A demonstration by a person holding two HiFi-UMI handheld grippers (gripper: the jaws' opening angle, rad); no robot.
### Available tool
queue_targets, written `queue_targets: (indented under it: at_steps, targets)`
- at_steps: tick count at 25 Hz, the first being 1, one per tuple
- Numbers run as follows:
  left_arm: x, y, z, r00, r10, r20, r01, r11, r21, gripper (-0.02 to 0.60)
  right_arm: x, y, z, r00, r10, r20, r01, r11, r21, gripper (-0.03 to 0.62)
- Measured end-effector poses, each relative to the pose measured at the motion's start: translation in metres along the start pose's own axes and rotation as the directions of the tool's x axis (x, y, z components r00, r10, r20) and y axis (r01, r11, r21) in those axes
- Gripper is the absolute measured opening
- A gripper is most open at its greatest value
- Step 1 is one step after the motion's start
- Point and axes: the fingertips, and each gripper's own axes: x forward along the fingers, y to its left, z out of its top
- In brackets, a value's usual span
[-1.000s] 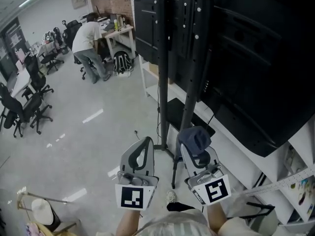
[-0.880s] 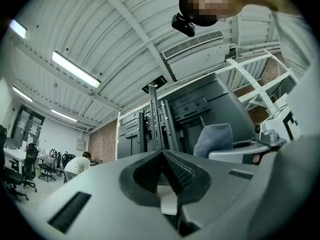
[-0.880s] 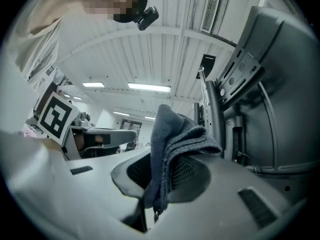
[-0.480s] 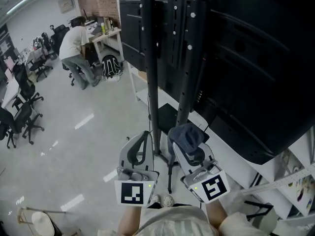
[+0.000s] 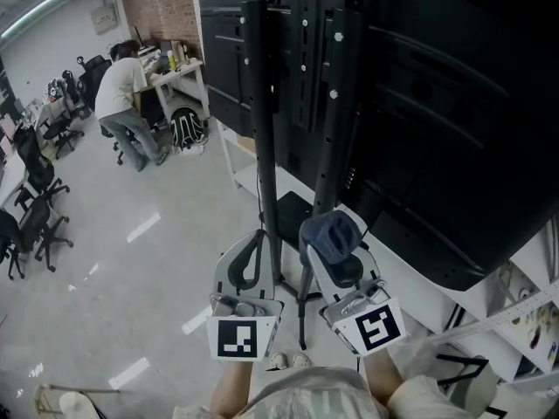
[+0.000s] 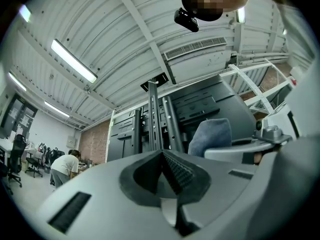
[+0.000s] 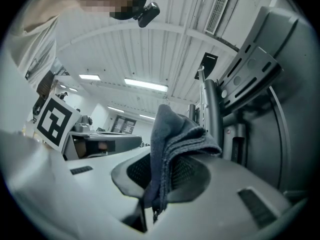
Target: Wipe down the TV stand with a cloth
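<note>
approach | both grippers now closer to stand (image 5: pixel 260 129) | right gripper (image 5: pixel 337 260) clamped on cloth (image 5: pixel 330 232), just before stand's right post | left gripper (image 5: pixel 251 264) closed, empty, by stand's left post | wiping likely next

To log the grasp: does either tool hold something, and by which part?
The right tool pinches the blue-grey cloth by its lower folded end; the rest bunches above the jaws. The left tool is shut, empty.
</note>
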Motion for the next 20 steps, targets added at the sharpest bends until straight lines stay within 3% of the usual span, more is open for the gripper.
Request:
queue_targets:
  at_steps: [6, 10, 14, 20]
  targets:
    - [0.008, 0.008, 0.008, 1.000, 0.010, 0.027, -0.010, 1.000, -0.012, 0.015, 0.012, 0.000, -0.003, 1.000, -0.002, -0.010, 0.002, 1.000, -0.010, 0.060]
    - [0.012, 0.018, 0.002, 1.000, 0.010, 0.006, -0.010, 1.000, 0.020, 0.015, 0.019, -0.006, -0.001, 1.000, -0.012, -0.001, 0.012, 1.000, 0.025, 0.060]
    - [0.017, 0.019, -0.002, 1.000, 0.006, -0.003, -0.006, 1.000, -0.005, 0.015, 0.026, -0.015, -0.006, 0.999, -0.046, -0.012, 0.046, 0.998, 0.045, 0.060]
    - [0.016, 0.012, -0.040, 1.000, -0.012, 0.013, 0.012, 1.000, -0.016, 0.015, 0.025, -0.024, -0.045, 0.994, -0.108, -0.023, 0.108, 0.994, 0.011, 0.060]
